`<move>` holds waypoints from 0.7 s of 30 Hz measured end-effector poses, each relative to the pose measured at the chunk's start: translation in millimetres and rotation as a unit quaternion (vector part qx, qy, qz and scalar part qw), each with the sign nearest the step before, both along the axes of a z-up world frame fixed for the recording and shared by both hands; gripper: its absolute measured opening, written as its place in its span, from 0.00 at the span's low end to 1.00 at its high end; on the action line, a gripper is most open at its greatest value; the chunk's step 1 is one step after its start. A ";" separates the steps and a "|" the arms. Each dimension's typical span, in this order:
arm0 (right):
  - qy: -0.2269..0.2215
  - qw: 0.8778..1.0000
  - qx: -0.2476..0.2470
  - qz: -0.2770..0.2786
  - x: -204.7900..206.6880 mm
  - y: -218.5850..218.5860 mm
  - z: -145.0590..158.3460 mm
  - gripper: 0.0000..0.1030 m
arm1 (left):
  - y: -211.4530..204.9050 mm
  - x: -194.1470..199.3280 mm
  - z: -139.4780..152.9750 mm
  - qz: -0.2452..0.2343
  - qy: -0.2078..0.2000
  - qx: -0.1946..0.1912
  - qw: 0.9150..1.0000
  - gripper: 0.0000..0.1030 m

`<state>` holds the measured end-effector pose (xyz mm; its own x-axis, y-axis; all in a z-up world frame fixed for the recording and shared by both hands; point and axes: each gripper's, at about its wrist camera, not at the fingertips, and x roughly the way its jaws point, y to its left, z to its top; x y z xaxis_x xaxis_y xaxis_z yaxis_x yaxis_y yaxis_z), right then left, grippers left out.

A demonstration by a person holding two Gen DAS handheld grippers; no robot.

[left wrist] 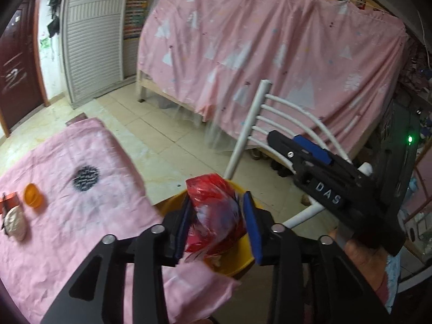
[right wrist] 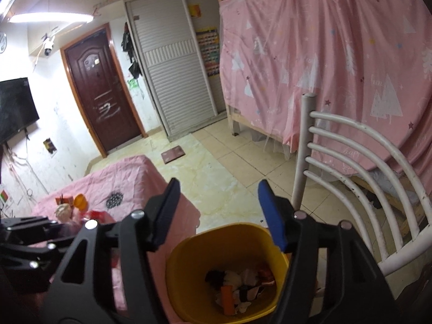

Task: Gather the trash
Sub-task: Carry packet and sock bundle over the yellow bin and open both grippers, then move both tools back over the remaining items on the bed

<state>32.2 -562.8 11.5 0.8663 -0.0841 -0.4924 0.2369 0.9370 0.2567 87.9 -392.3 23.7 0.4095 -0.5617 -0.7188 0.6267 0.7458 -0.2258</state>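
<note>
My left gripper (left wrist: 217, 221) is shut on a crumpled red plastic wrapper (left wrist: 213, 210) and holds it over the yellow bin (left wrist: 240, 262) beside the table. The yellow bin (right wrist: 183, 270) holds several scraps of paper and wrappers in the right wrist view. My right gripper (right wrist: 218, 213) is open and empty above the bin; it also shows in the left wrist view (left wrist: 294, 145). On the pink-covered table (left wrist: 81, 216) lie an orange cap (left wrist: 33, 195), a crumpled beige wad (left wrist: 16, 222), a red box (left wrist: 9, 202) and a black dotted round piece (left wrist: 86, 178).
A white metal chair (right wrist: 351, 167) stands right of the bin. A bed draped in pink cloth (left wrist: 270, 54) fills the back. A dark red door (right wrist: 102, 89), a white slatted wardrobe (right wrist: 175, 81) and a wall TV (right wrist: 16, 108) stand beyond the tiled floor (right wrist: 216, 167).
</note>
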 end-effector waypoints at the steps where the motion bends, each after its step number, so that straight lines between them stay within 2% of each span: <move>1: -0.002 1.000 0.002 -0.002 0.0 -0.9 0.3 0.58 | -3.4 0.2 0.3 -0.002 0.000 -0.002 1.000 0.48; 3: -0.004 1.000 0.004 -0.005 -1.0 -3.4 0.6 0.58 | -7.5 -0.5 2.9 -0.001 -0.005 -0.006 1.000 0.56; 12: -0.003 1.000 0.001 0.012 6.8 9.1 -0.5 0.59 | 5.9 2.7 4.1 0.015 -0.005 -0.002 1.000 0.57; 16: -0.001 1.000 -0.003 0.029 13.5 22.7 -1.0 0.59 | 24.0 9.1 8.2 0.030 -0.006 -0.008 1.000 0.57; 19: 0.009 0.999 -0.008 0.045 22.6 39.9 -6.3 0.64 | 39.5 12.3 12.3 0.040 -0.012 -0.012 0.999 0.57; 21: 0.017 0.998 -0.012 0.061 31.2 55.2 -10.0 0.64 | 54.6 16.5 14.8 0.054 -0.018 -0.012 0.998 0.57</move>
